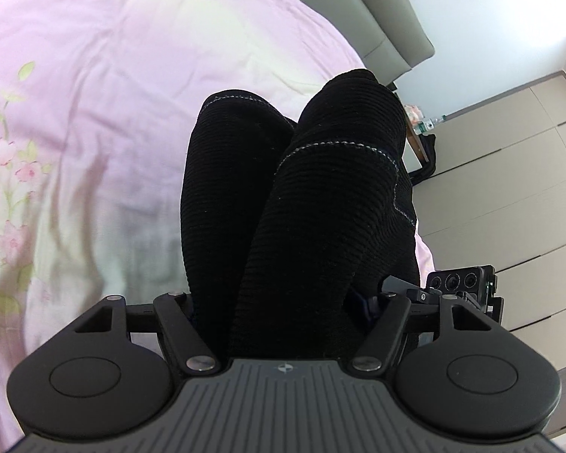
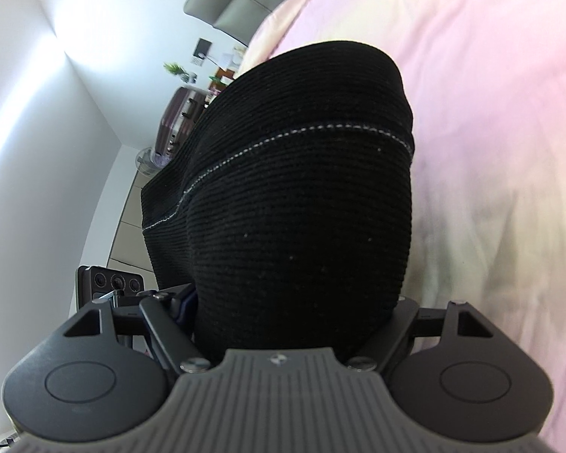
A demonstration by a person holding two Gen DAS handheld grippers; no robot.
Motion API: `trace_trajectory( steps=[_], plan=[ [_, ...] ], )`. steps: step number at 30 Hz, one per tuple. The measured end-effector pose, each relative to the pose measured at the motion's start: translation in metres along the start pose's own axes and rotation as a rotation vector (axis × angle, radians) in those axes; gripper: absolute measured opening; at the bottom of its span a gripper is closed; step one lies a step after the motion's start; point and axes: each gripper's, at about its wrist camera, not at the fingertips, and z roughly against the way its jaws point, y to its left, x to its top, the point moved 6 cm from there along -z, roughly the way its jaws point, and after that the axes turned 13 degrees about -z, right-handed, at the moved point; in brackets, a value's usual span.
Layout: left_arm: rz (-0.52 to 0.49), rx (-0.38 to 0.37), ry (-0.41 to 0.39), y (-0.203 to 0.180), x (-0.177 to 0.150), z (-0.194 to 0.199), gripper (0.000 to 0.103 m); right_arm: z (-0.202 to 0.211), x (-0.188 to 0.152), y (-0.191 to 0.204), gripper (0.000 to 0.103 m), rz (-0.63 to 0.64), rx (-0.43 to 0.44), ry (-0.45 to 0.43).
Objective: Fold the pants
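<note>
Black ribbed pants (image 1: 313, 204) with pale stitched hems hang bunched in front of both cameras, above a pink floral bedsheet (image 1: 94, 113). My left gripper (image 1: 283, 302) is shut on the pants; the cloth covers its fingertips. In the right wrist view the pants (image 2: 298, 196) fill the middle, and my right gripper (image 2: 298, 313) is shut on them, fingertips hidden by the cloth. The other gripper's camera block shows beside each one, at right in the left wrist view (image 1: 460, 283) and at left in the right wrist view (image 2: 113, 283).
The bed's pink sheet (image 2: 490, 113) spreads below. A grey headboard (image 1: 388, 19) stands at the far end. Beige wardrobe doors (image 1: 509, 188) are to the right of the bed. A cluttered side table (image 2: 203, 79) stands by a white wall.
</note>
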Motion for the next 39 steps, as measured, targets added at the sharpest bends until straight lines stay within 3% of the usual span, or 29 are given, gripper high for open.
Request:
trace_trajectory(
  steps=[6,12,22,30,39],
  plan=[
    [-0.056,-0.015,-0.003,-0.006,0.0,-0.005,0.078,0.043,-0.015,0.01,0.075,0.023,0.023,-0.051],
    [-0.071,-0.039,0.036,-0.028,-0.01,-0.025,0.078,0.084,-0.03,-0.007,0.075,-0.028,0.008,-0.094],
    [-0.09,-0.076,0.14,-0.059,-0.003,-0.09,0.078,0.144,-0.039,-0.049,0.075,-0.126,-0.019,-0.163],
    [-0.13,-0.147,0.218,-0.098,0.015,-0.16,0.078,0.214,-0.012,-0.086,0.075,-0.166,-0.052,-0.261],
    [-0.203,-0.224,0.281,-0.149,0.066,-0.279,0.078,0.325,0.062,-0.14,0.075,-0.173,-0.098,-0.402]
  ],
)
